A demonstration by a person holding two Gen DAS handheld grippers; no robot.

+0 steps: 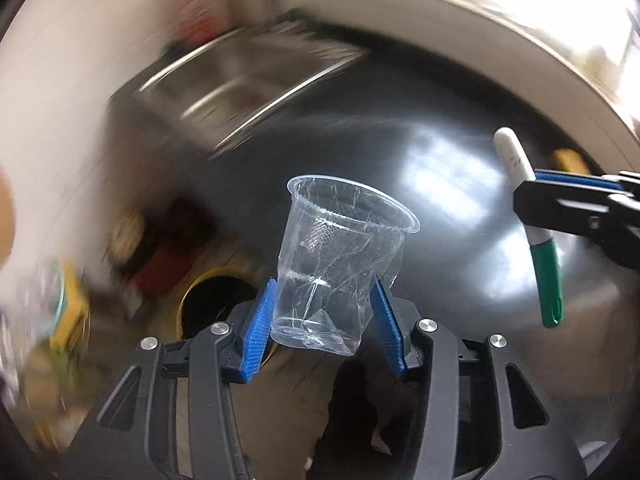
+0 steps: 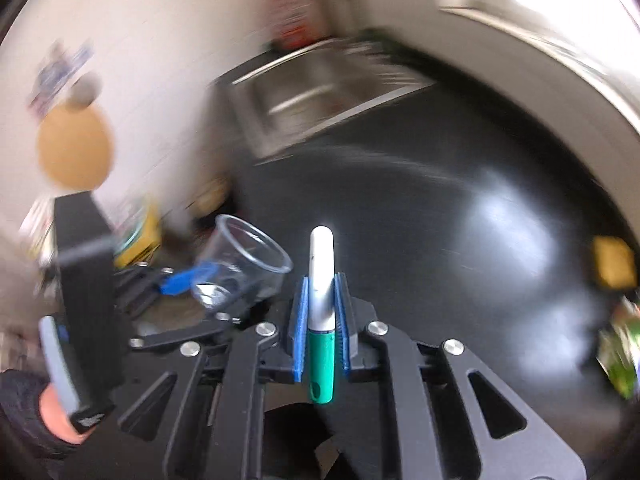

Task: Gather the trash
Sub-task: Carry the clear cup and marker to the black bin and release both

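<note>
Nearest to us, the left gripper [image 1: 324, 320] has its blue pads pressed into the lower walls of a clear cup [image 1: 344, 264]; the jaws stand partway closed, the cup's base is crumpled between them and its mouth tilts up and away. The right gripper [image 2: 322, 316] is nearly shut on a pen [image 2: 320, 304], white end pointing forward and green cap hanging back toward the wrist. Both pieces of trash are off the counter and carried side by side, the pen just to the right of the cup.

Below and left of the cup we see a dark round opening with a yellow rim [image 1: 216, 300], which we take to be the bin. To do this step well, we should bring each gripper over that hole before letting go, cup first since it sits closest, and open wide enough that the crushed plastic springs free. The pen is held near its middle, so it should drop cleanly if kept over the opening.

Both grippers point steeply downward. A gloved hand [image 2: 40, 412] grips the left handle.

Farther off lie the glossy black counter [image 2: 460, 200] and a steel sink [image 2: 320, 92], both blurred.
</note>
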